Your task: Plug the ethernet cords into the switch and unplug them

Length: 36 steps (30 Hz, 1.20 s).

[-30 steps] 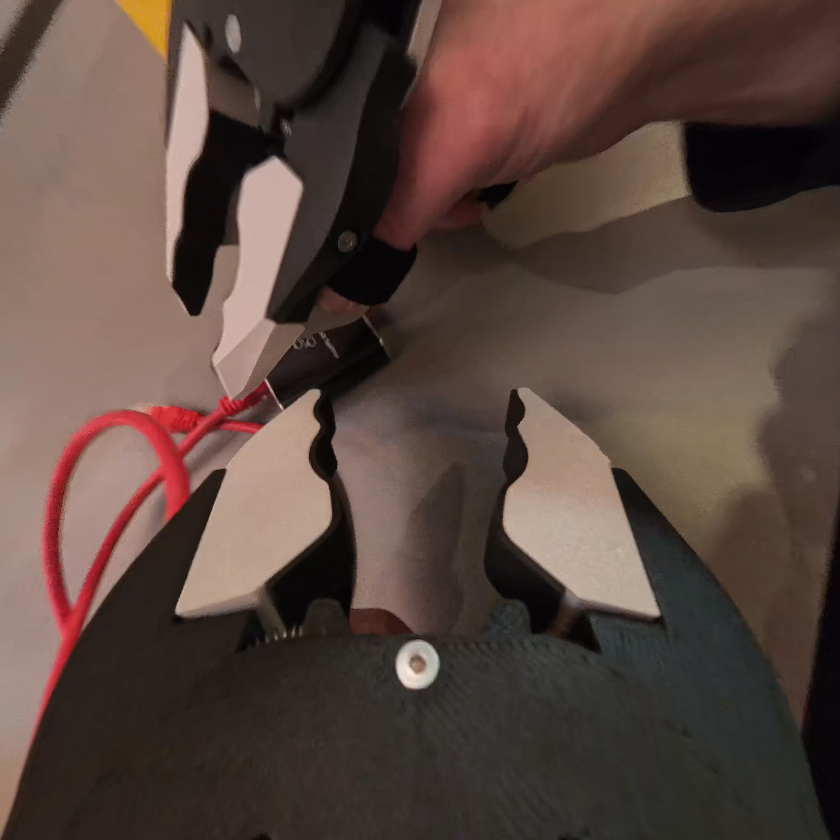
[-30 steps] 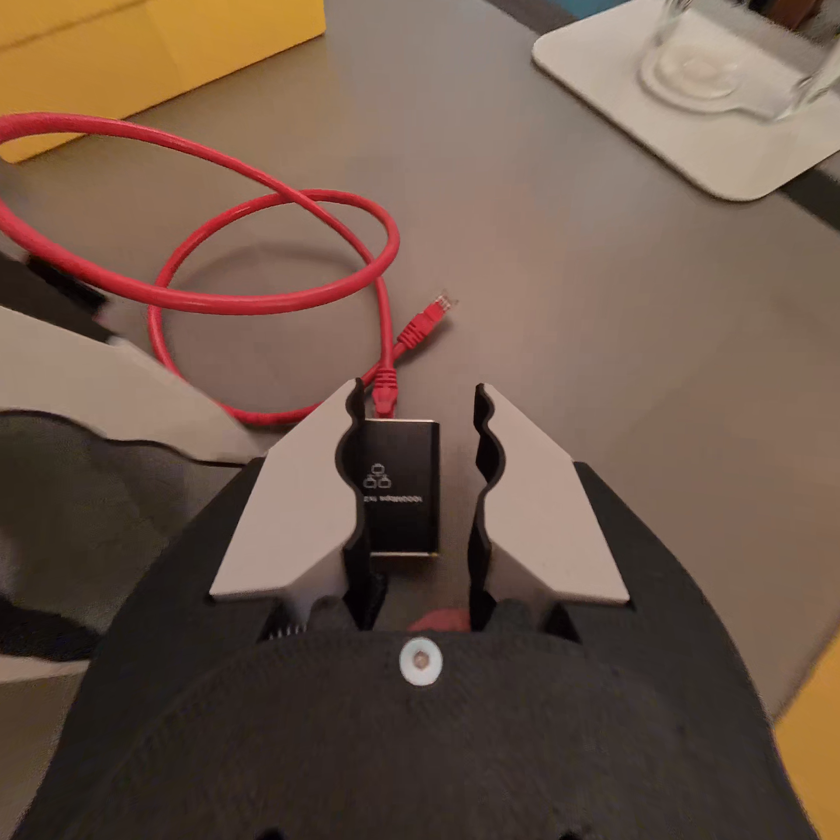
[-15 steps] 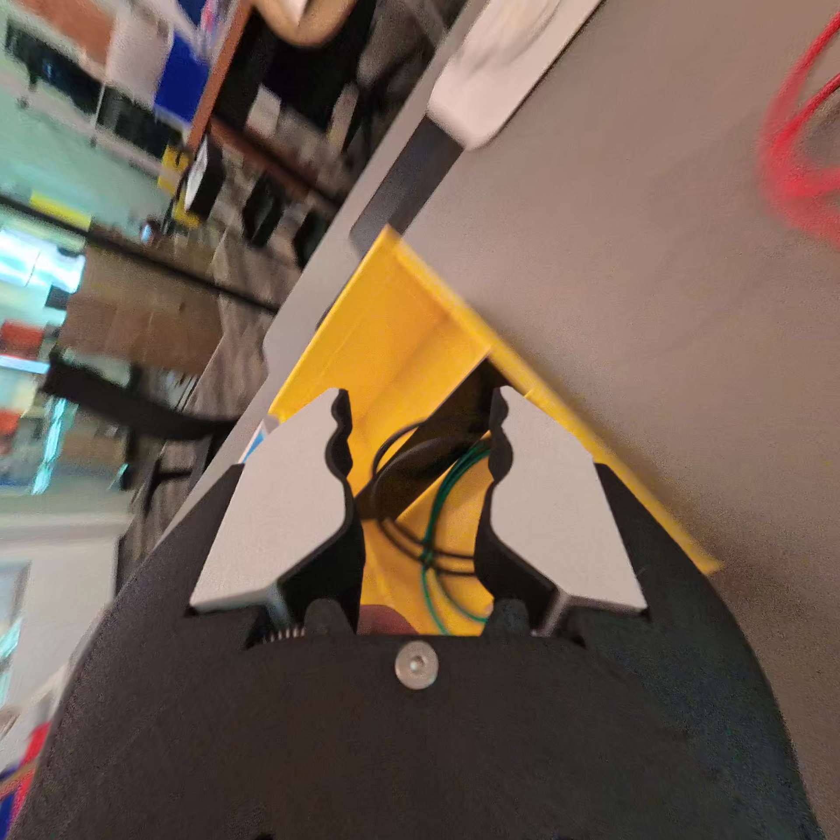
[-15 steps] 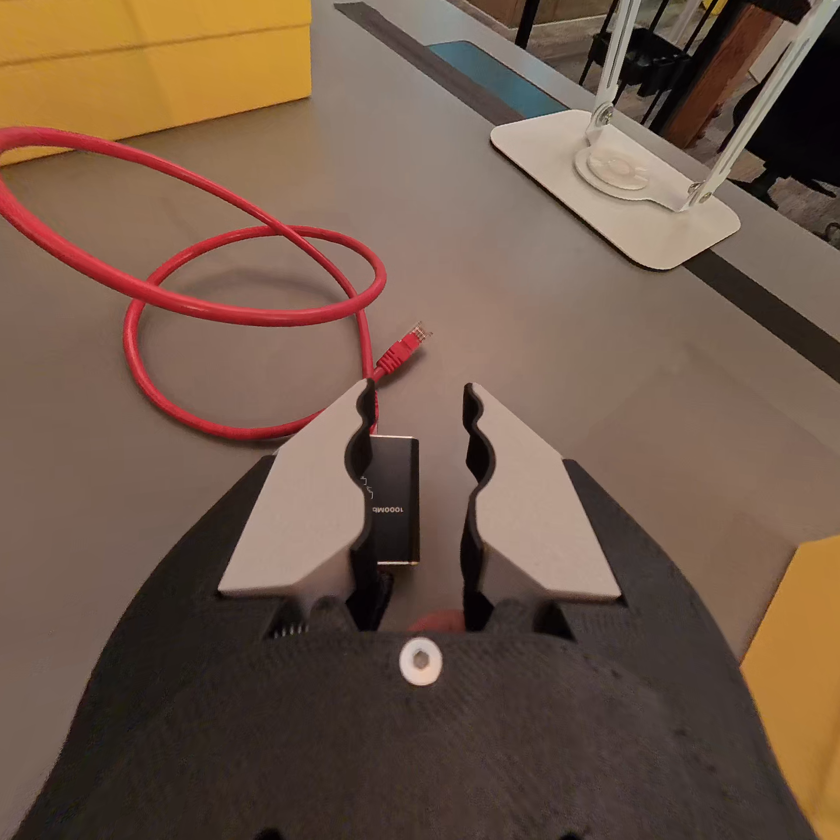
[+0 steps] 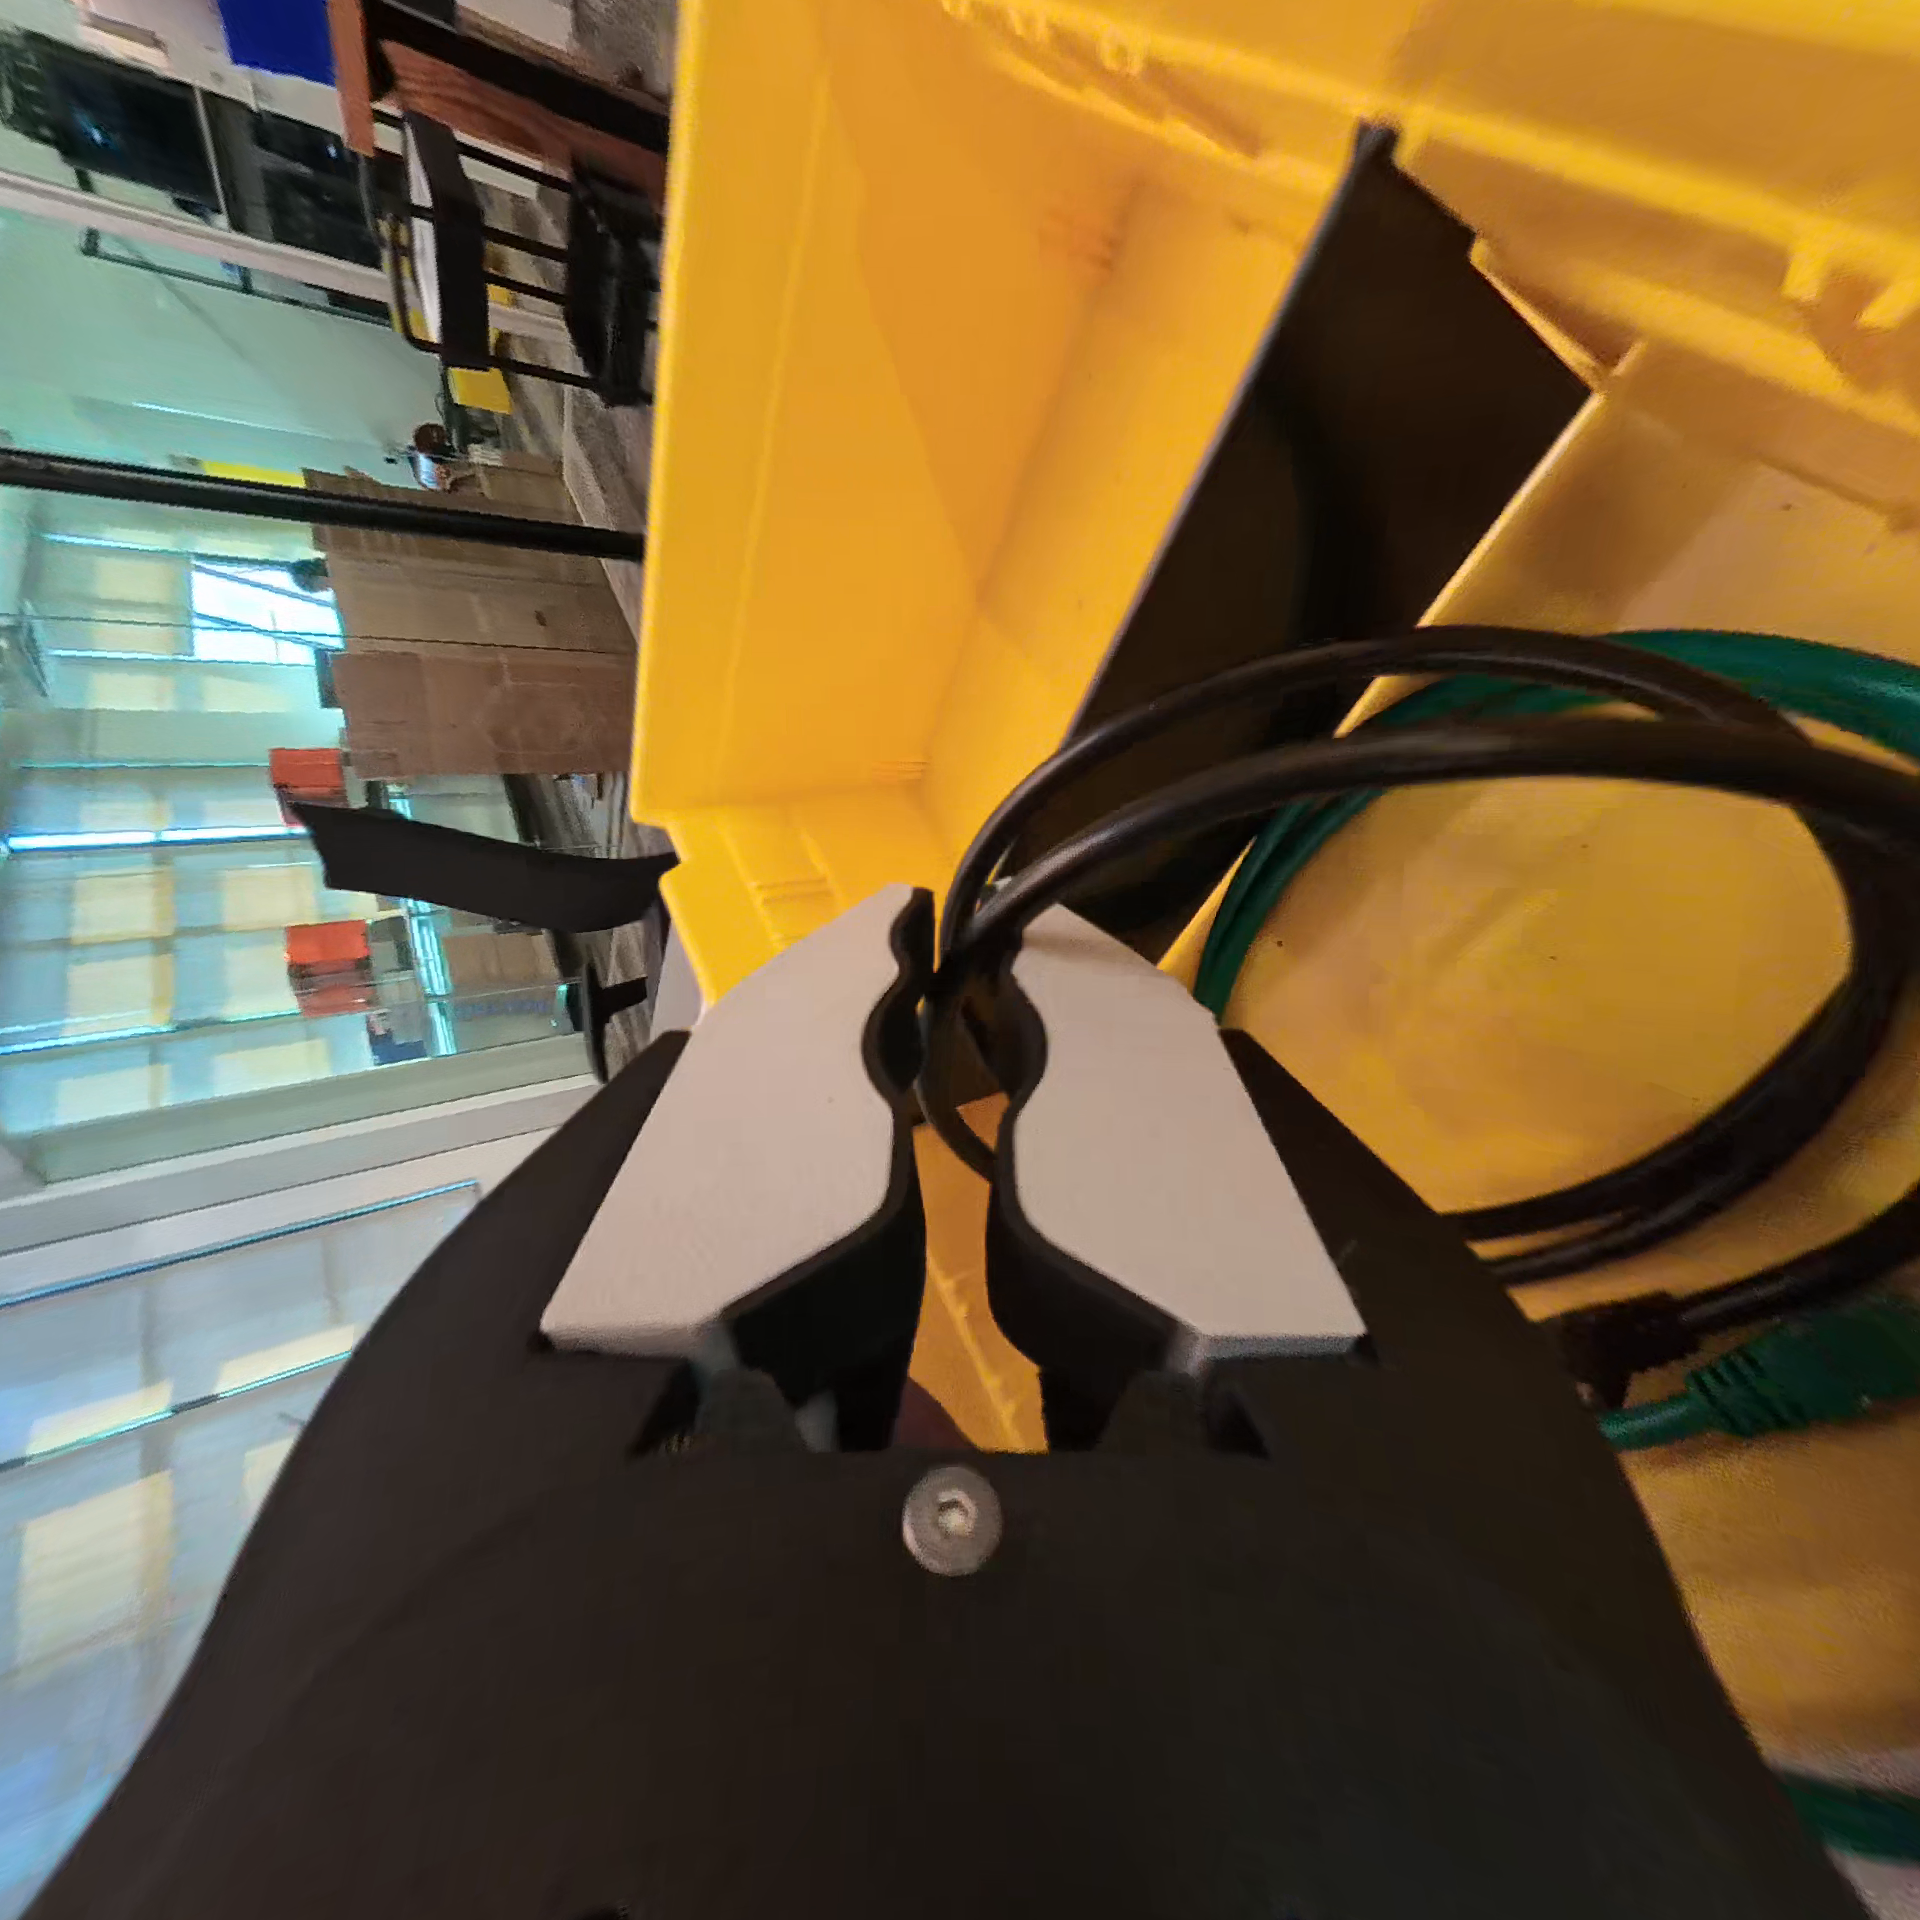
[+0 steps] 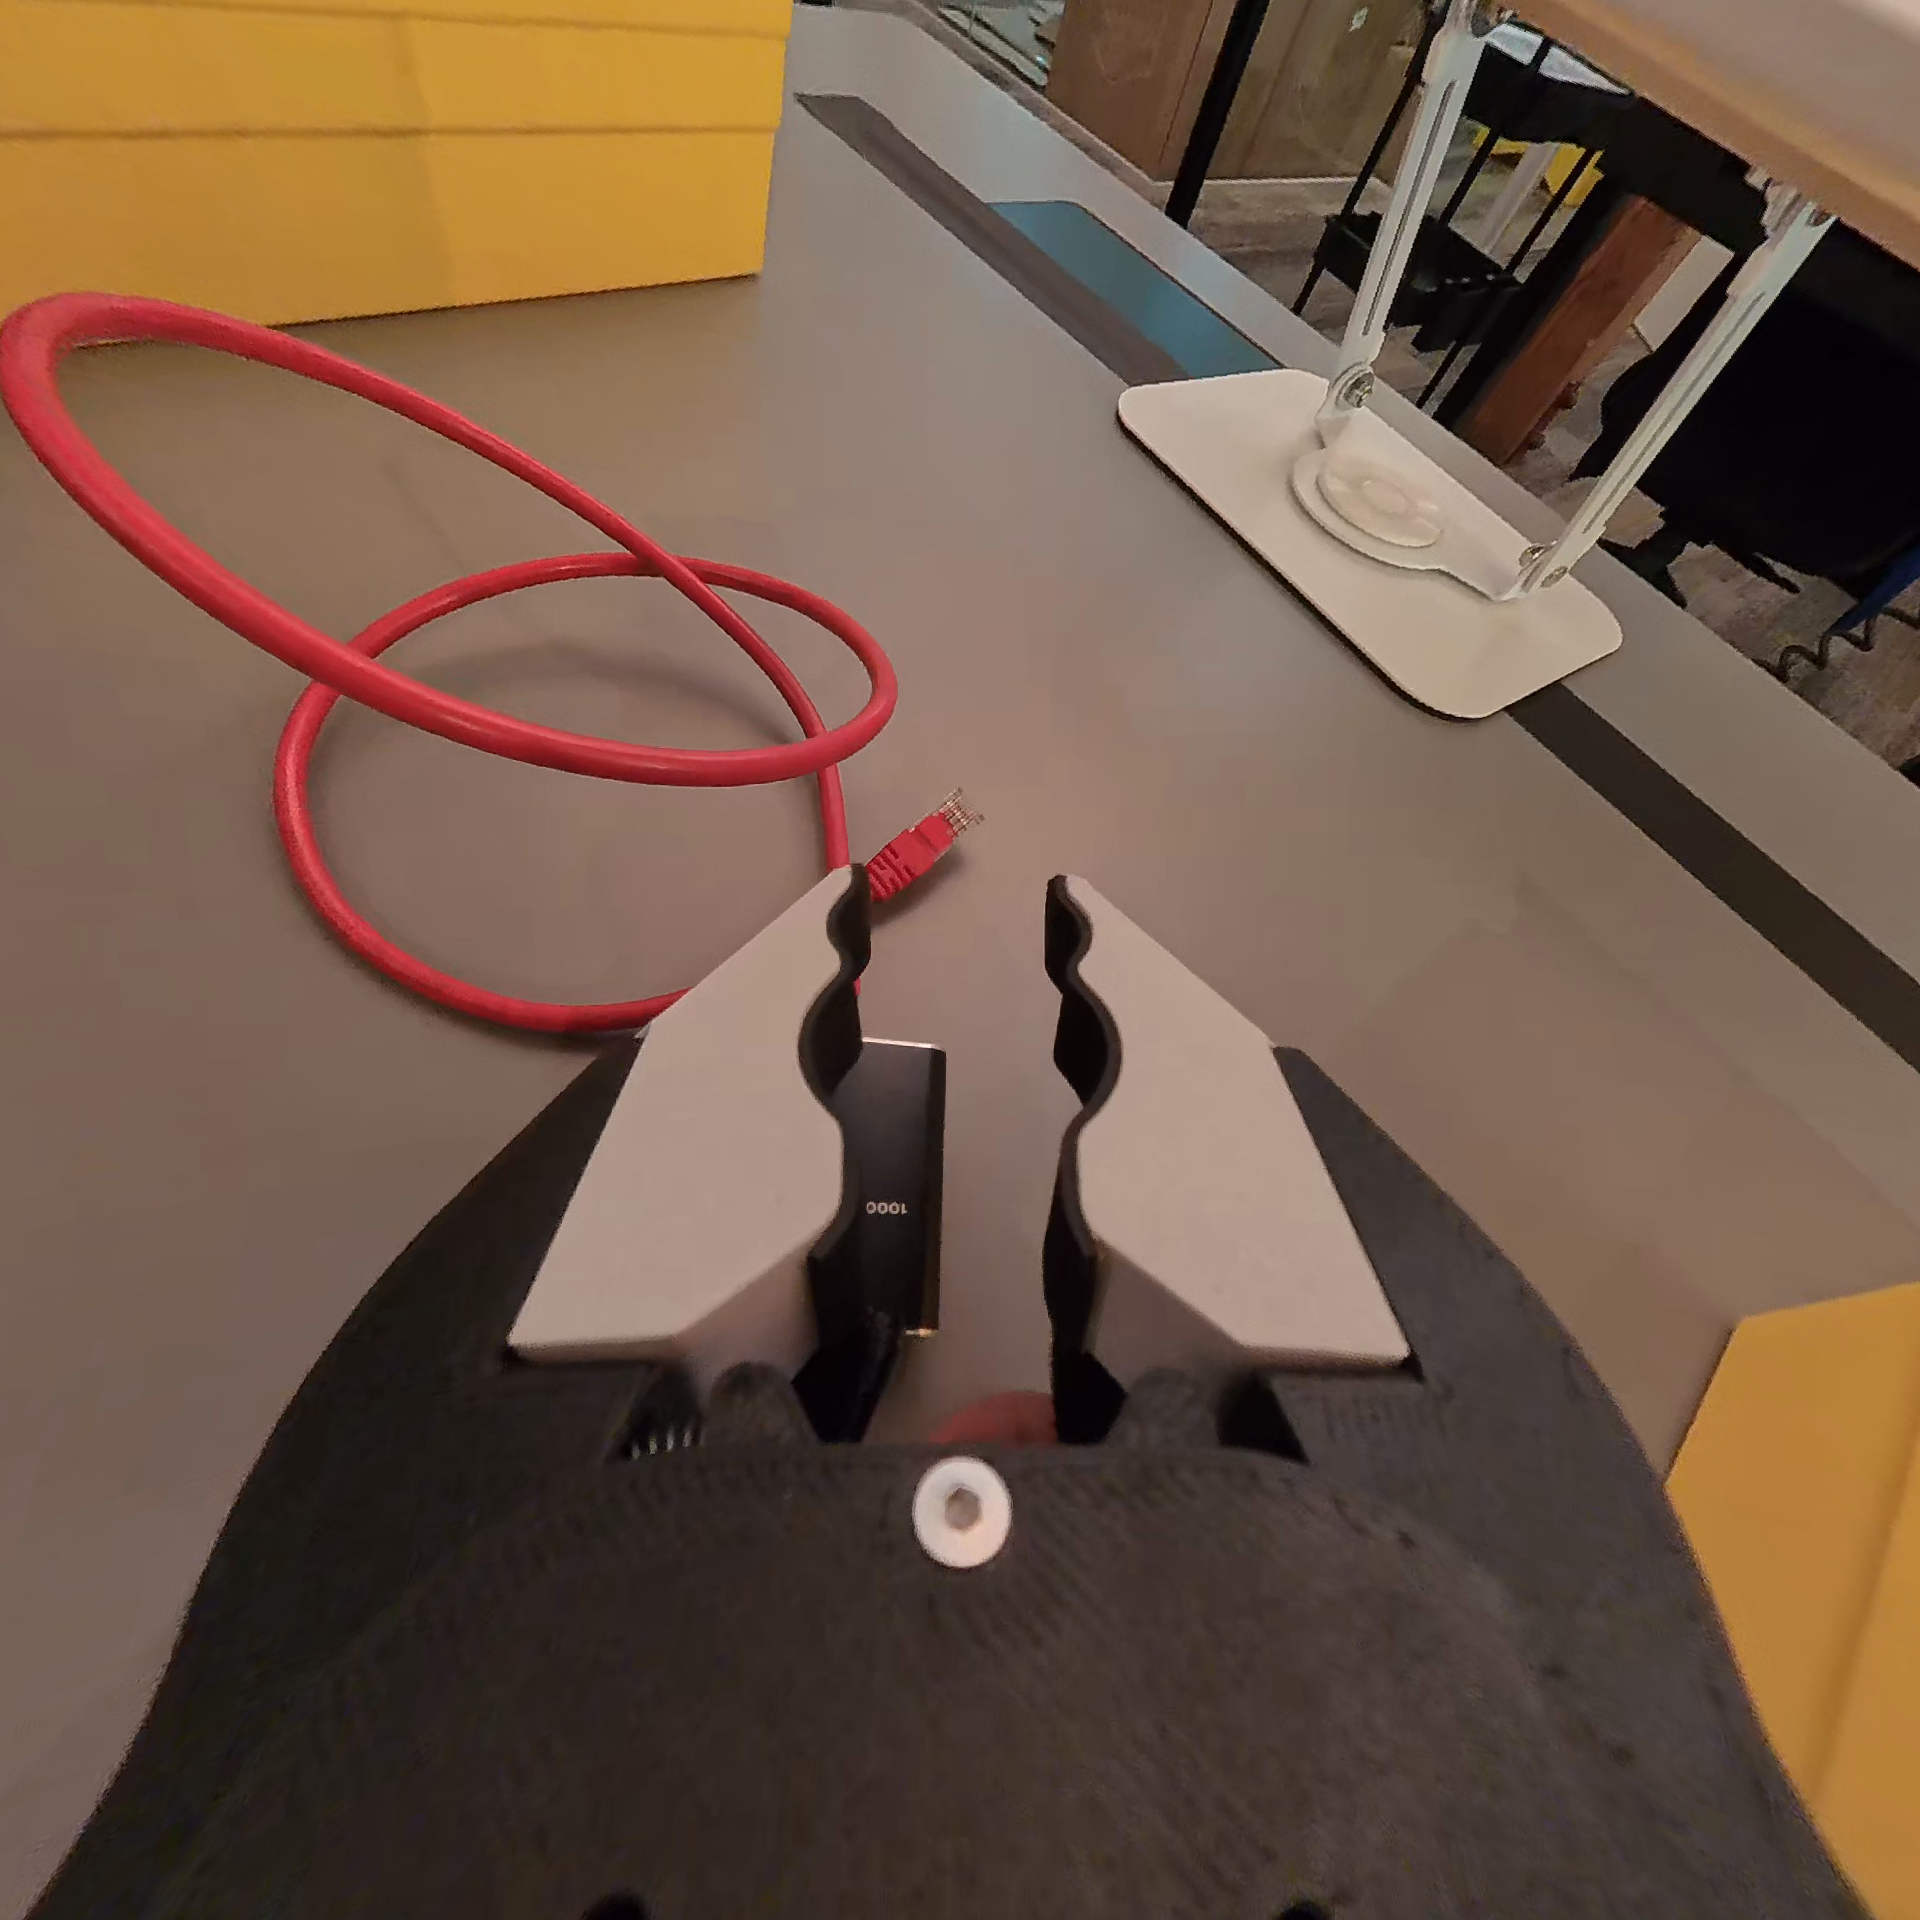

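Left view: left tongs nearly closed on a black cord in the yellow bin, so that one's not plugged yet. Right view: right tongs gape empty over the switch; the red cord lies mid-desk, one plug loose.

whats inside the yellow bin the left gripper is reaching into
Inside the yellow bin: a coiled black cord, pinched by the left gripper, a green cord with its plug, and a dark divider panel. The gripper body hides the bin's near floor.
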Motion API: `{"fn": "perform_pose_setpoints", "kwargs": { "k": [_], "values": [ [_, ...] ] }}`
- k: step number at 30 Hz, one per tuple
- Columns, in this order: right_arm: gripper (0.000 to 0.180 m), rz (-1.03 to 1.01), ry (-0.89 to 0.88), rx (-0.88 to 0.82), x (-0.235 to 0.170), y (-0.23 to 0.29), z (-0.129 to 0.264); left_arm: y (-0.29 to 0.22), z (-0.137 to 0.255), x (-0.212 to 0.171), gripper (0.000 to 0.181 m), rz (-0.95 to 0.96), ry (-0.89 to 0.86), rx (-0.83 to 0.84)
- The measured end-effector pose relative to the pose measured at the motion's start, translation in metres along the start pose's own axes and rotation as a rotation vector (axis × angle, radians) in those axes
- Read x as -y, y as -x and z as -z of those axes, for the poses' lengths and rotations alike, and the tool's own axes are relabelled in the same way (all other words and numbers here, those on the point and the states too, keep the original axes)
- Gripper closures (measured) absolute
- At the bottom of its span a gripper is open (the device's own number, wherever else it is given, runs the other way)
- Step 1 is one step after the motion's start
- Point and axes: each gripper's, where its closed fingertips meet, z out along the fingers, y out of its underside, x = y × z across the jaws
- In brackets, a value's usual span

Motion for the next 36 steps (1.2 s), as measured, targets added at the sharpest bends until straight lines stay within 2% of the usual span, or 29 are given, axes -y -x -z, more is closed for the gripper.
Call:
{"fn": "perform_pose_setpoints", "kwargs": {
  "k": [11,17,22,26,29,33,36],
  "values": [
    [0.15,0.01,-0.059,-0.024,0.014,-0.003,0.007,0.12,0.087,0.024,0.178,0.235,-0.146,0.374],
    [0.151,0.029,-0.143,-0.06,0.034,-0.006,0.017,0.171,0.149,0.076,0.177,0.267,-0.28,0.538],
    [0.15,0.03,-0.207,-0.066,0.048,-0.006,0.027,0.198,0.202,0.137,0.177,0.288,-0.433,0.565],
    [0.141,-0.003,-0.319,0.038,0.068,0.008,0.04,0.178,0.224,0.197,0.177,0.36,-0.586,0.426],
    [0.129,-0.025,-0.386,0.16,0.084,0.031,0.048,0.143,0.226,0.244,0.176,0.39,-0.678,0.332],
    [0.125,-0.145,-0.414,0.283,0.096,0.054,0.051,0.092,0.227,0.301,0.176,0.401,-0.773,0.203],
    [0.142,-0.31,-0.463,0.336,0.104,0.051,0.055,0.07,0.228,0.329,0.176,0.406,-0.812,0.151]
  ]
}}
